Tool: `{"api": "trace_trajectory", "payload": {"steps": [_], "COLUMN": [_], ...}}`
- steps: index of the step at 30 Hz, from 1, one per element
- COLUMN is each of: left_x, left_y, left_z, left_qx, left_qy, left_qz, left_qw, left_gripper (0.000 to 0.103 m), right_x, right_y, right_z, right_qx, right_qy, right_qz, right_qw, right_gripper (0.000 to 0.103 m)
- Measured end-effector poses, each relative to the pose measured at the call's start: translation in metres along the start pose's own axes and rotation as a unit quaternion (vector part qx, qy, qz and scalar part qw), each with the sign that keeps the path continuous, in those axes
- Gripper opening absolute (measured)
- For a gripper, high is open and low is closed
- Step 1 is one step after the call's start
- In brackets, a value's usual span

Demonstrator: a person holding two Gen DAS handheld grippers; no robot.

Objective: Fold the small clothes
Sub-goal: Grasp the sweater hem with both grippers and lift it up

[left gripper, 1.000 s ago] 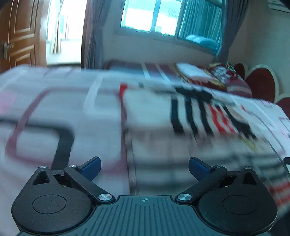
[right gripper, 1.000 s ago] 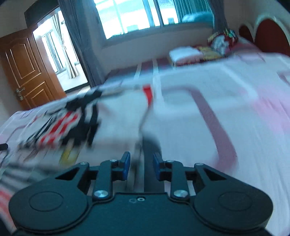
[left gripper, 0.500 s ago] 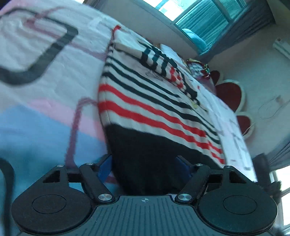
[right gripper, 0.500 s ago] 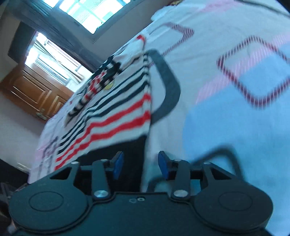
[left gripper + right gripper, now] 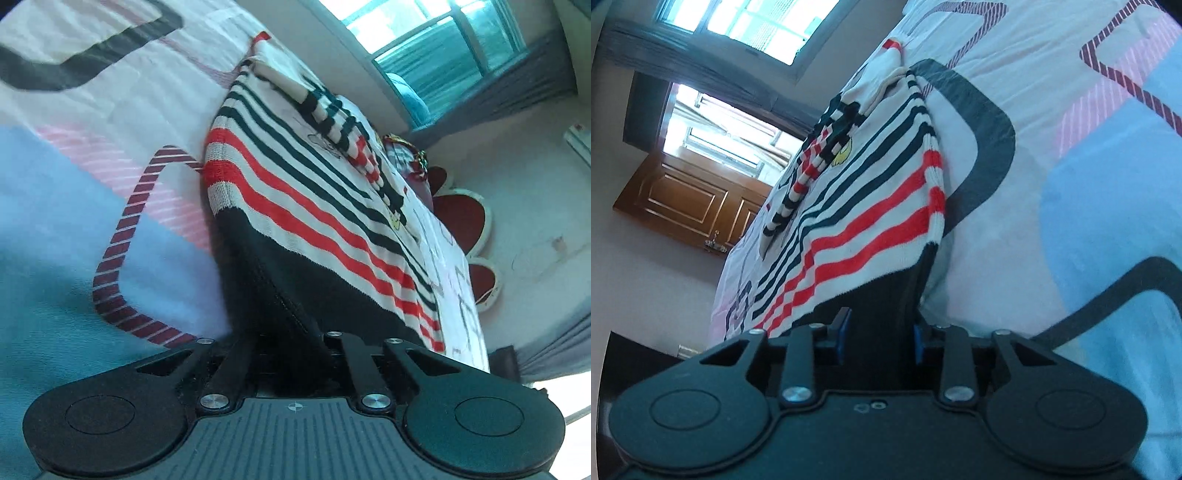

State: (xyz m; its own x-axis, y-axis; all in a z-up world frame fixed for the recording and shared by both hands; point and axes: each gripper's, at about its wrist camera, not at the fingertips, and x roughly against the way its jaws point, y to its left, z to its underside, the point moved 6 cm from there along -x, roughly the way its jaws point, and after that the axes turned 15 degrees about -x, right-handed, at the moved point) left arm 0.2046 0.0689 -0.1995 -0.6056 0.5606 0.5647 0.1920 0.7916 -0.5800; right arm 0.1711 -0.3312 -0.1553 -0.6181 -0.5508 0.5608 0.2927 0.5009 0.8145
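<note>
- Bedroom bedspread (image 5: 66,236) is carrying the striped sweater (image 5: 314,192), lying flat.
- Left gripper (image 5: 291,354), spread wide a second ago, is now pinching the sweater's black hem.
- Right gripper (image 5: 877,338) is closing around the hem's opposite corner, readying a fold.

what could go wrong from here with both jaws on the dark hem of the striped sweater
1. The right gripper is closing on a thick bunch of the sweater hem; an uneven bite could slip on lifting.
2. The left gripper is shut on a thin pinch of hem at one corner, so a pull may skew the fold.
3. The sleeve folded loosely on top could slide off.
</note>
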Motion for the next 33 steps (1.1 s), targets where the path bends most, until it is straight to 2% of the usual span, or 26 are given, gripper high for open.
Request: {"api": "trace_trajectory", "payload": {"steps": [2,4,5,6,7,9,11,13,16,19,21,22,25,28,33], "left_x": [-0.001,-0.002,-0.002,-0.002,-0.002,0.008,0.029,0.050,0.054,0.030,0.026,0.027,0.032,0.040,0.052], "left_y": [0.003,0.006,0.007,0.006,0.006,0.002,-0.004,-0.010,-0.007,0.011,0.015,0.013,0.008,0.005,-0.010], "left_z": [0.000,-0.001,-0.001,-0.002,-0.003,-0.009,-0.019,-0.026,-0.020,-0.001,0.002,0.000,-0.007,-0.013,-0.052], "left_qx": [0.011,0.025,0.026,0.022,0.014,0.001,-0.005,-0.016,-0.029,-0.016,0.004,0.002,-0.003,-0.003,-0.040], "left_qy": [0.000,0.001,0.002,0.003,0.007,-0.013,-0.058,-0.090,-0.078,-0.031,-0.036,-0.037,-0.045,-0.068,-0.082], "left_qz": [0.008,0.012,0.013,0.009,0.002,-0.016,-0.013,-0.004,-0.016,-0.046,-0.041,-0.042,-0.036,-0.025,-0.030], "left_qw": [0.9999,0.9996,0.9996,0.9997,0.9999,0.9998,0.9982,0.9958,0.9964,0.9983,0.9985,0.9984,0.9983,0.9973,0.9954], "left_gripper": [0.008,0.008,0.008,0.008,0.008,0.004,0.004,0.004,0.004,0.004,0.004,0.004,0.004,0.004,0.004], "right_x": [0.000,0.002,0.002,0.002,0.001,0.004,0.016,0.039,0.061,0.048,0.025,0.026,0.027,0.029,0.034], "right_y": [0.003,0.003,0.002,0.001,0.000,0.007,0.015,0.029,0.041,0.015,-0.012,-0.012,-0.003,0.011,0.059], "right_z": [0.011,0.019,0.020,0.020,0.019,0.018,0.014,0.011,0.017,0.016,0.015,0.015,0.015,0.010,-0.003], "right_qx": [0.012,0.023,0.022,0.018,0.022,0.049,0.066,0.080,0.127,0.119,0.089,0.080,0.082,0.098,0.154], "right_qy": [0.009,-0.002,-0.009,-0.017,-0.027,-0.040,-0.060,-0.081,-0.082,-0.071,-0.050,-0.058,-0.067,-0.078,-0.103], "right_qz": [-0.002,0.007,0.012,0.021,0.037,0.048,0.048,0.010,-0.028,0.014,0.066,0.049,0.043,0.041,0.027], "right_qw": [1.000,1.000,1.000,0.999,0.999,0.997,0.995,0.993,0.988,0.990,0.993,0.994,0.993,0.991,0.982], "right_gripper": [0.036,0.033,0.028,0.015,0.007,0.007,0.007,0.007,0.007,0.007,0.006,0.007,0.007,0.007,0.007]}}
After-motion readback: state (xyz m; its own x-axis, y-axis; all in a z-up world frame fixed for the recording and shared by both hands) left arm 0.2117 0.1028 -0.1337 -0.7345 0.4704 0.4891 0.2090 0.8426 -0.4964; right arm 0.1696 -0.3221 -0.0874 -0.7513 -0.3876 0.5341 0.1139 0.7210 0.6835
